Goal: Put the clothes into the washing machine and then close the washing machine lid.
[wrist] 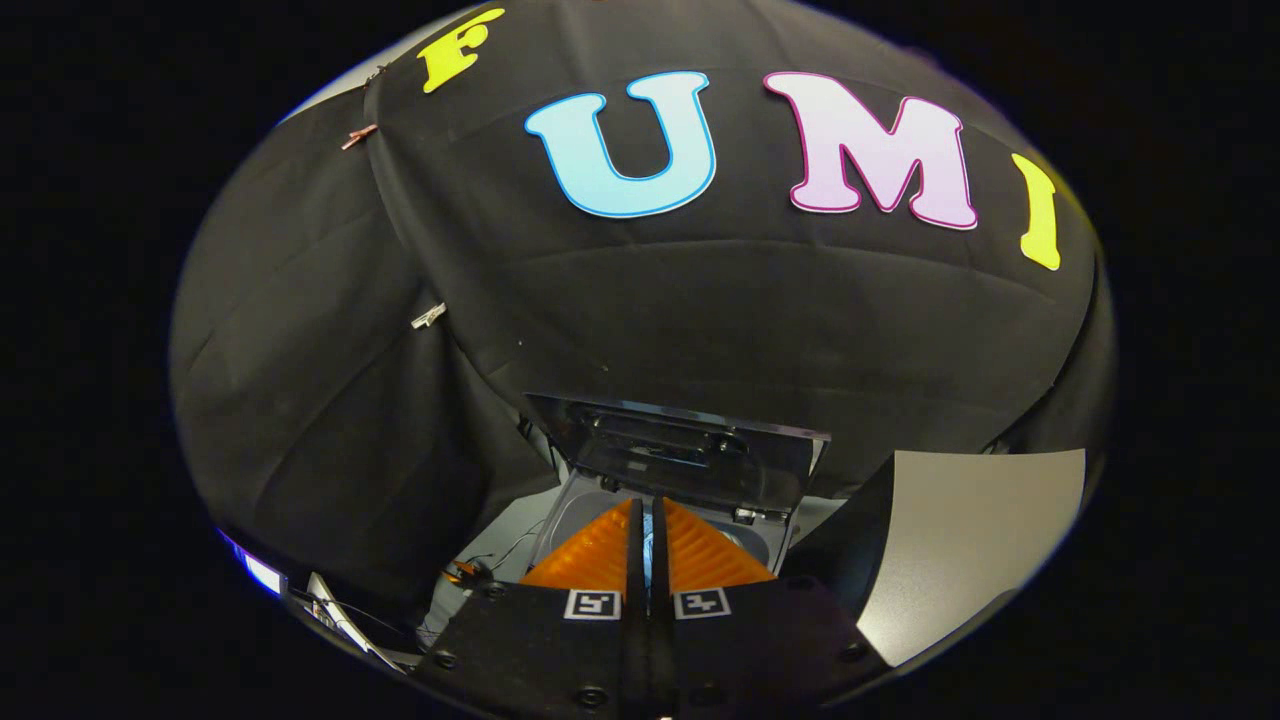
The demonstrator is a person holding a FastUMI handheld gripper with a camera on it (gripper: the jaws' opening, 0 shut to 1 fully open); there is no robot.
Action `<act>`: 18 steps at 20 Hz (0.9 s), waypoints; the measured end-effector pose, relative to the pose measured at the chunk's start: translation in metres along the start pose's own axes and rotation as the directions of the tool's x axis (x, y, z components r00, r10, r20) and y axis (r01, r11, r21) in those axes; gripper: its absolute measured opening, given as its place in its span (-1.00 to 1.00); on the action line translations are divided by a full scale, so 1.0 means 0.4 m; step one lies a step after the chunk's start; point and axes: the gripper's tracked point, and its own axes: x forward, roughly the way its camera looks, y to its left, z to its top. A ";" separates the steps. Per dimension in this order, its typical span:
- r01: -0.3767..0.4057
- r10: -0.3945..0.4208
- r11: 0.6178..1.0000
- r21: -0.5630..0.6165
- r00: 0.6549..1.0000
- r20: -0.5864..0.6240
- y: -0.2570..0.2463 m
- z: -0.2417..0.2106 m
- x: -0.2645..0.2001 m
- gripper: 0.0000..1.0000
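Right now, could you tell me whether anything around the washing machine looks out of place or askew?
Nothing stands out. The washing machine sits just beyond the gripper with its lid raised. The fingers are nearly together, with a thin sliver of something bluish between them, too small to tell what. Cables lie loose beside the machine.

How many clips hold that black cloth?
2: a coppery clip high on the seam, a silvery clip lower down it; folds may hide more. The claw, fingers together, points at the open washing machine.
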 end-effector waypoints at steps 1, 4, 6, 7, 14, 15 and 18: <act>0.000 0.000 1.000 0.002 1.000 -0.001 0.001 -0.003 0.001 -0.90; 0.001 -0.001 1.000 -0.001 1.000 -0.004 0.000 -0.004 0.004 -0.90; 0.003 -0.004 1.000 -0.007 1.000 -0.009 0.002 -0.009 0.005 -0.90; 0.003 -0.004 1.000 -0.007 1.000 -0.009 0.003 -0.010 0.006 -0.90; 0.001 -0.001 1.000 -0.006 0.999 -0.042 0.025 -0.050 0.044 -0.90; 0.003 -0.003 1.000 -0.008 0.999 -0.042 0.027 -0.056 0.051 -0.90; 0.010 -0.011 1.000 -0.011 0.998 -0.057 0.032 -0.073 0.076 -0.90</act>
